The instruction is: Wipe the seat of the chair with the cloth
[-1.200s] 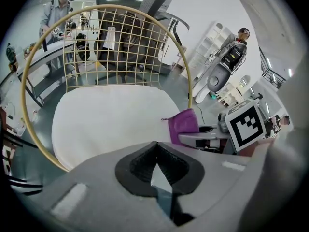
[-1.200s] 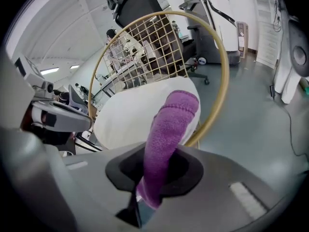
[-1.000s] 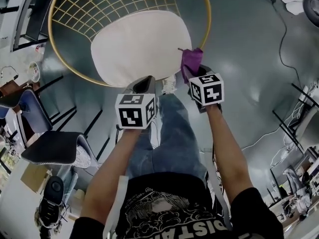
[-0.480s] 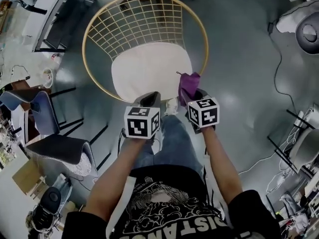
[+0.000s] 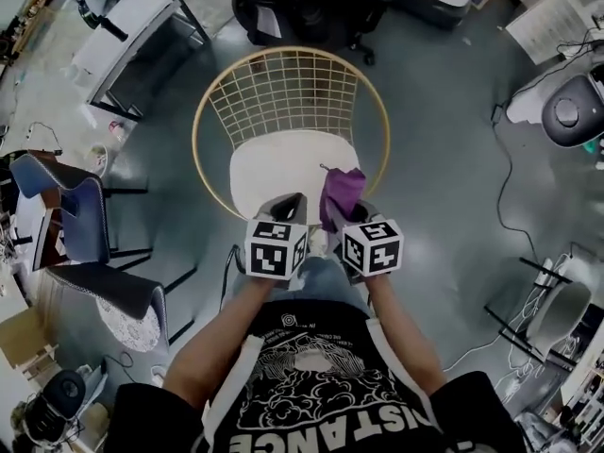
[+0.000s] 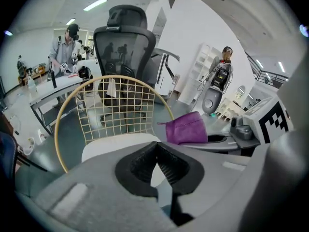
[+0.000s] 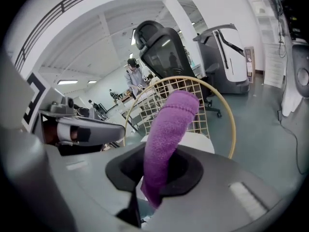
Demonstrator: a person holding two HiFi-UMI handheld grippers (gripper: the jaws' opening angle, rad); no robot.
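The chair (image 5: 292, 111) has a gold wire shell and a white seat pad (image 5: 283, 171); it stands just ahead of both grippers. My right gripper (image 5: 347, 213) is shut on a purple cloth (image 5: 341, 194) that sticks up over the seat pad's near right edge. In the right gripper view the cloth (image 7: 166, 134) rises out of the right gripper (image 7: 159, 170), with the chair (image 7: 195, 98) behind. My left gripper (image 5: 288, 208) hangs at the pad's near edge; its jaws meet with nothing between them. The left gripper view shows the left gripper (image 6: 157, 151), the seat pad (image 6: 113, 145) and the cloth (image 6: 187, 128).
A black office chair (image 5: 297, 8) stands behind the wire chair. A blue-and-grey chair (image 5: 71, 229) is at the left, a white table (image 5: 132, 22) at the upper left. Cables (image 5: 510, 168) and a round grey machine (image 5: 571, 111) lie on the floor at the right. A person (image 6: 65, 45) stands far off.
The head view has pulled back: the chair looks smaller and nearer the centre. Both grippers have come closer together in front of the seat. The cloth stays in the right gripper.
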